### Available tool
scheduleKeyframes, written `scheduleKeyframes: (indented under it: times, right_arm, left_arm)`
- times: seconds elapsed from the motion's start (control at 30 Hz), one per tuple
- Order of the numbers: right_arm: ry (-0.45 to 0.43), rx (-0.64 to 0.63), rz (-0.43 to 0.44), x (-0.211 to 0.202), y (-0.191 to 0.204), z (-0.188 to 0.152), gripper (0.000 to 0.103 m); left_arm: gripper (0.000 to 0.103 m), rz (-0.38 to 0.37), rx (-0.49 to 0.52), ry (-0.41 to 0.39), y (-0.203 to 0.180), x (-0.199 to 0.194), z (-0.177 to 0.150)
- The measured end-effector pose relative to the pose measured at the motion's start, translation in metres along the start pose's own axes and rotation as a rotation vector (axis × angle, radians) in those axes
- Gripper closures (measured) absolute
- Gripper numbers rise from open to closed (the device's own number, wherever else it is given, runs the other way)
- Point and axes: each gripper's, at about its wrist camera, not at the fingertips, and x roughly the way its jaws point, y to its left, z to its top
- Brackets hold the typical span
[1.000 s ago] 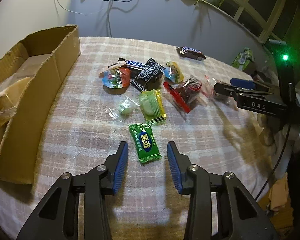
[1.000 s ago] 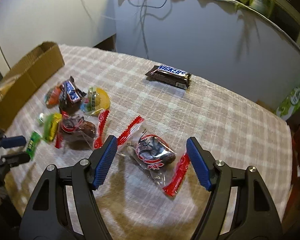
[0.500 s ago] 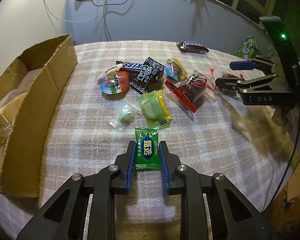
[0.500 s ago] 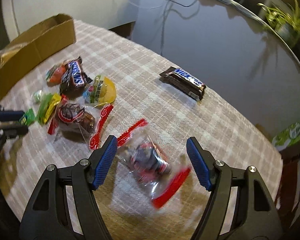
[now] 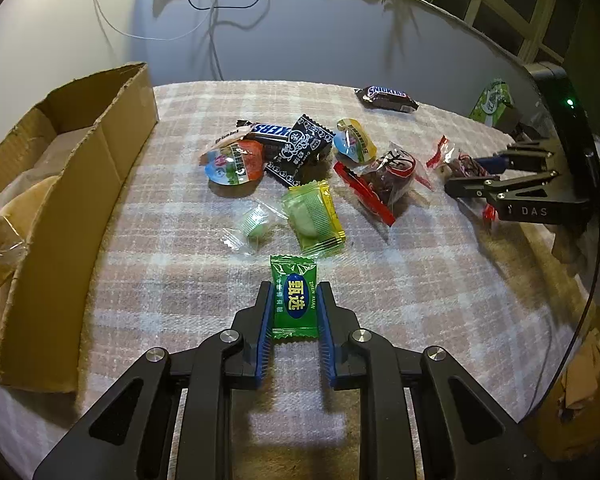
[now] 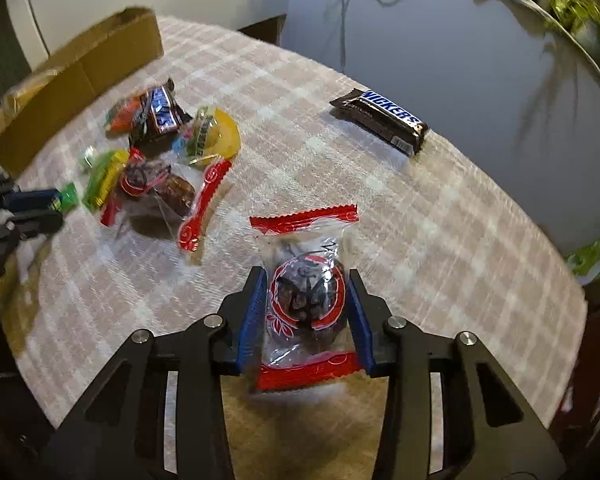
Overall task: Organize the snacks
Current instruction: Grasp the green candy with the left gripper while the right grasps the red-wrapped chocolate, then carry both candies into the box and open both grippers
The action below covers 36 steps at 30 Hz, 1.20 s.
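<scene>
Jaws of the left gripper (image 5: 293, 312) are now clamped on the green candy packet (image 5: 293, 301), where a second ago they stood wide apart on either side of it; the packet is held upright between the blue pads, its top sticking out ahead of the tips. Jaws of the right gripper (image 6: 306, 300), wide open a second ago around the red-ended clear packet (image 6: 305, 300), are likewise pressed against its sides. Both pickups are therefore judged made, and carrying to the cardboard box (image 5: 100, 152), well off to the left of the left jaws, is probably what comes next. Just ahead of the left jaws the remaining snack pile (image 5: 300, 168) is left on the checked tablecloth (image 5: 160, 280), and a Snickers bar (image 6: 380, 120) lies apart, far ahead and to the right of the right jaws. Whether either packet is lifted clear of the cloth cannot be told. The right view is blurred by motion, the box interior is cut off at the frame edge, and small print on the wrappers cannot be read
</scene>
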Motion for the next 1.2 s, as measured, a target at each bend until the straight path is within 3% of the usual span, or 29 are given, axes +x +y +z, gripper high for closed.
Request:
scheduleKeyframes:
  times: [0.53,0.9,1.2]
  right_arm:
    - [-0.126,0.082,0.009,-0.051,0.016,-0.003,0.068]
    - [-0.220,0.020,0.081,-0.080,0.066,0.047,0.068]
    - [-0.253,-0.060,0.127,-0.074,0.110,0.095,0.068]
  left_arm:
    - [0.084,-0.022,-0.042,-0.075,0.013,-0.039,-0.002]
    - [0.084,0.023,-0.080,-0.185,0.049,-0.087,0.006]
    - [0.084,0.083,-0.135,-0.255,0.093,-0.115,0.010]
